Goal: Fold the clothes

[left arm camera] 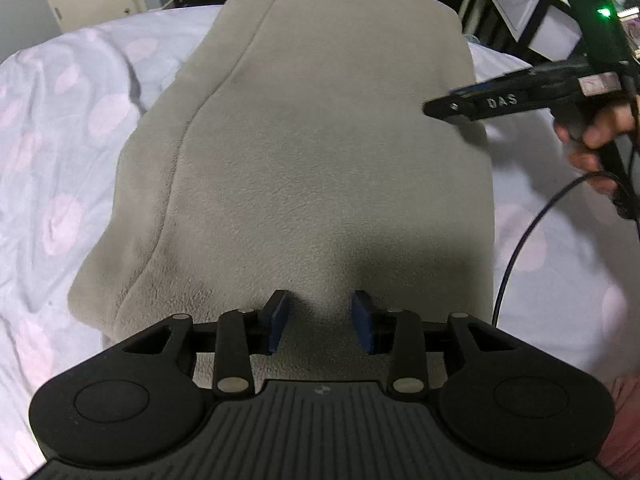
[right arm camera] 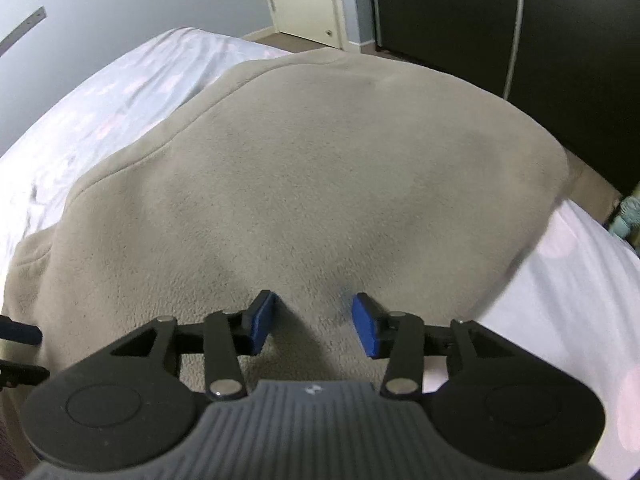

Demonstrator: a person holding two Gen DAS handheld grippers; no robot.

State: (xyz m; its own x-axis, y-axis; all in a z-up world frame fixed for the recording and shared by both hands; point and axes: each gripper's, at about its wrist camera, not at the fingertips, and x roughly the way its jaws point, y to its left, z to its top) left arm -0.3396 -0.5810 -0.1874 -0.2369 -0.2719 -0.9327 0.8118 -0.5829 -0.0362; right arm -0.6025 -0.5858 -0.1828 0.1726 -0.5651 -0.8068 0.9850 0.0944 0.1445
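The beige fleece garment (left arm camera: 312, 152) lies folded into a long, roughly rectangular bundle on the bed (left arm camera: 60, 128), stretching straight ahead of the left hand-held gripper (left arm camera: 321, 322). Its nap is soft and matte; a raised seam or layer edge curves along its left side. Left of this gripper, rumpled pale sheet with pink dots lies bare out to the bed's edge. The left hand-held gripper's jaws stand wide apart just above the near end, holding nothing. To its right, the right hand-held gripper (right arm camera: 314, 326) hovers over the garment's right edge, jaws likewise wide and empty, with smooth sheet beyond.
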